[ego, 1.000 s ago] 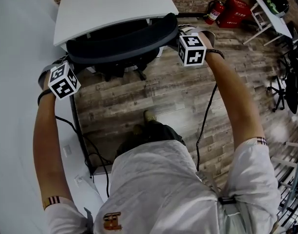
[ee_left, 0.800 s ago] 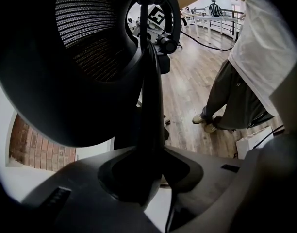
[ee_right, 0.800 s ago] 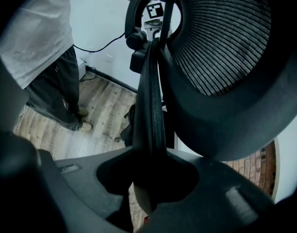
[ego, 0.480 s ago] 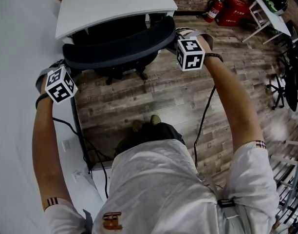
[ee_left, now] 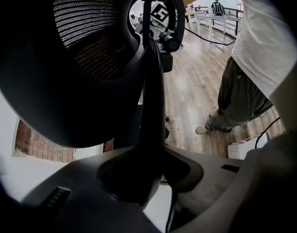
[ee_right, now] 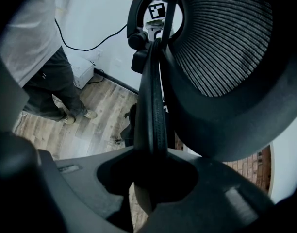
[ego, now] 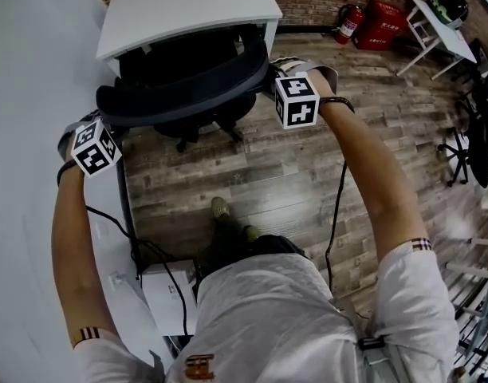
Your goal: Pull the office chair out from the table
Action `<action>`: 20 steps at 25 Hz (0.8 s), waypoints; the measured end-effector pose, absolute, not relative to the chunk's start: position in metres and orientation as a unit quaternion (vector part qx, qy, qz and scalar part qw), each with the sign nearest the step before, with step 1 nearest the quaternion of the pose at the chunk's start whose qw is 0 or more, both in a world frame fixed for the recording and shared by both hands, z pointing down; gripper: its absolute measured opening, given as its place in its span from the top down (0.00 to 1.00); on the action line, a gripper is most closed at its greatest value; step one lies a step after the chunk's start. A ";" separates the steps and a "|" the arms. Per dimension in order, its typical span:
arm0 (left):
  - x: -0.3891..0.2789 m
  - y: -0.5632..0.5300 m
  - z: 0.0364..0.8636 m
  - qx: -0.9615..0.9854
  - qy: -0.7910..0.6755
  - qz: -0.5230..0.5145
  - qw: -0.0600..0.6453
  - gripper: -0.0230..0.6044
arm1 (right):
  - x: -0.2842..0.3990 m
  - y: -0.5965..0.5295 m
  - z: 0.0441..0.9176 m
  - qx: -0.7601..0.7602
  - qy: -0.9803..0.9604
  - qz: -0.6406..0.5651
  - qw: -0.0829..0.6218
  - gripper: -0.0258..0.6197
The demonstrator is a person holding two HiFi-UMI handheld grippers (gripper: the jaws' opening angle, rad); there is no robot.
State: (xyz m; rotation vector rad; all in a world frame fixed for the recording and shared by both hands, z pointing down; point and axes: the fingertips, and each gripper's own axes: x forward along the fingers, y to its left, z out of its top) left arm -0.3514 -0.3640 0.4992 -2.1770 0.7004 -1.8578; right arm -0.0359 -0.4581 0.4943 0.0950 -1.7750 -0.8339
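Observation:
A black office chair (ego: 180, 82) with a mesh back stands at the front edge of the white table (ego: 188, 6), its seat still partly beneath the tabletop. My left gripper (ego: 100, 110) is shut on the left end of the backrest's top rim (ee_left: 151, 106). My right gripper (ego: 269, 69) is shut on the right end of that rim (ee_right: 151, 106). In both gripper views the thin black rim runs straight between the jaws, left gripper (ee_left: 148, 174) and right gripper (ee_right: 148, 178), and the pads are hidden behind it.
A white wall (ego: 29, 174) runs along the left. A white box (ego: 168, 294) with black cables lies on the wooden floor near my feet (ego: 222, 210). A fire extinguisher (ego: 348, 21), red case (ego: 379, 18), small white table (ego: 439, 22) and dark chairs (ego: 475, 134) stand to the right.
The chair has rolled out from under the table toward me, with both grippers holding its backrest. My feet have stepped back, and the white box has come into view.

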 end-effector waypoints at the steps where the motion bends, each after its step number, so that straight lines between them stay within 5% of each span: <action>1: -0.348 -0.357 0.499 -0.735 0.236 -0.628 0.096 0.78 | -0.033 -0.451 0.494 0.040 -0.752 -0.353 0.555 0.83; 20: -0.308 -0.229 0.495 -0.739 0.240 -0.620 0.109 0.78 | 0.008 -0.319 0.491 0.053 -0.750 -0.357 0.555 0.83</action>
